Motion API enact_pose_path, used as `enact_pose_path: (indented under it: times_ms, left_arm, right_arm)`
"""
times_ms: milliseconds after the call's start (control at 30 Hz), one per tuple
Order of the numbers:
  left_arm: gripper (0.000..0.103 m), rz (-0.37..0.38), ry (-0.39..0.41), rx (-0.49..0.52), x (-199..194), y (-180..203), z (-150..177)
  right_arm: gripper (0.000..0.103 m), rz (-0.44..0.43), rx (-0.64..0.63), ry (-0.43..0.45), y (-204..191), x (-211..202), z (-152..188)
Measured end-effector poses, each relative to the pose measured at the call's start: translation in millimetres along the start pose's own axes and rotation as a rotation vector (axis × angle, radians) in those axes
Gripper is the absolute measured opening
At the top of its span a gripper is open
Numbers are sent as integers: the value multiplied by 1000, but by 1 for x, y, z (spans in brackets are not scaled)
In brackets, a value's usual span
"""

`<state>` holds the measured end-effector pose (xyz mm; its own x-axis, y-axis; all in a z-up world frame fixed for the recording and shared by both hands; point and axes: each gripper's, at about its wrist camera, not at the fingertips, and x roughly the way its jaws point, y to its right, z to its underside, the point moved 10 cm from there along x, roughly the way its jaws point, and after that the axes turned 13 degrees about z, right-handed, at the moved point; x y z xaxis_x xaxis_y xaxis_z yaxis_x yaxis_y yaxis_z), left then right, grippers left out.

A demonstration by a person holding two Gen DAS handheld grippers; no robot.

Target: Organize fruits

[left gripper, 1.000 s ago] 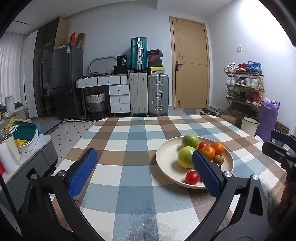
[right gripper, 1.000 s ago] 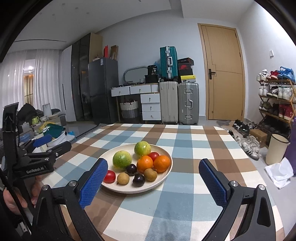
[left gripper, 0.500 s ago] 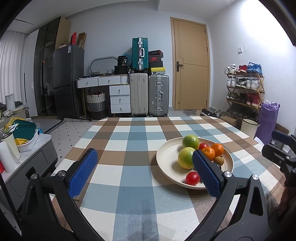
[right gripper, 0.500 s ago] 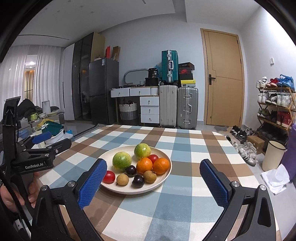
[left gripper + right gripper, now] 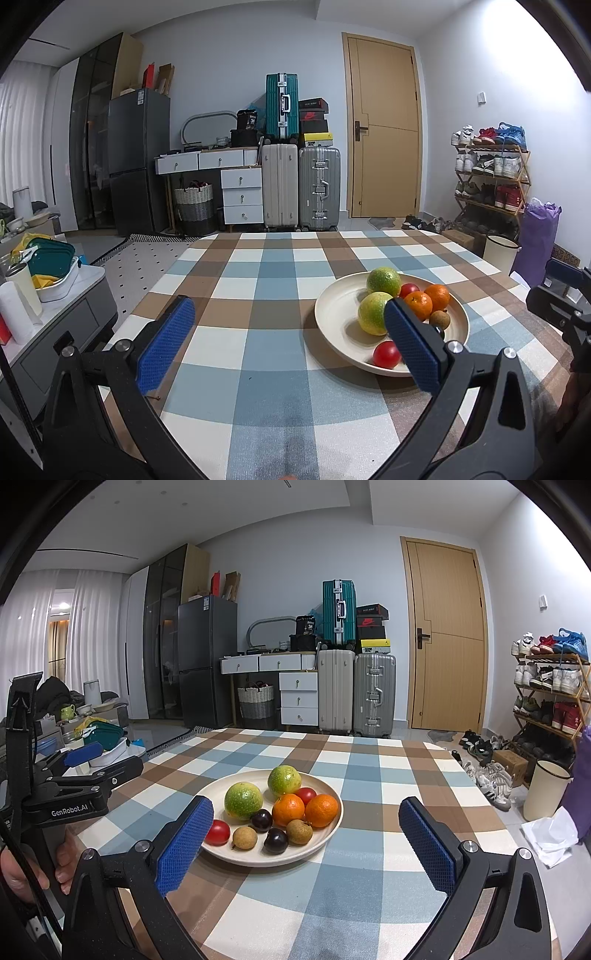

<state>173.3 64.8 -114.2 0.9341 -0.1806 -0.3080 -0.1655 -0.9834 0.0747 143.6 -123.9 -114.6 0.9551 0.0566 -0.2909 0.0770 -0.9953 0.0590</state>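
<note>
A cream plate (image 5: 325,834) stands on the checked tablecloth and holds several fruits: two green citrus (image 5: 243,800), two oranges (image 5: 288,809), two red tomatoes (image 5: 218,832), two dark plums (image 5: 276,841) and two brown longans (image 5: 245,837). The plate also shows in the left wrist view (image 5: 332,325). My right gripper (image 5: 306,834) is open and empty, just in front of the plate. My left gripper (image 5: 288,339) is open and empty, left of the plate; it also shows in the right wrist view (image 5: 79,768).
The checked table (image 5: 258,295) reaches to the far edge. A side cabinet (image 5: 48,295) with containers stands left of the table. A white bin (image 5: 543,790), shoes and a shoe rack (image 5: 546,701) are on the right. Suitcases (image 5: 354,690) and a door are behind.
Both grippers have stayed open and almost still. The right wrist view has tilted up slightly, so the plate sits a little lower in it.
</note>
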Motion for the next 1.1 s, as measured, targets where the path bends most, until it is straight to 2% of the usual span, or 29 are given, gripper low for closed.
enact_pose_path:
  times_ms: [1100]
  left_arm:
    - [102,-7,3,-1,-2,-3,1]
  right_arm:
    - [103,0,1,-1,0,0,0]
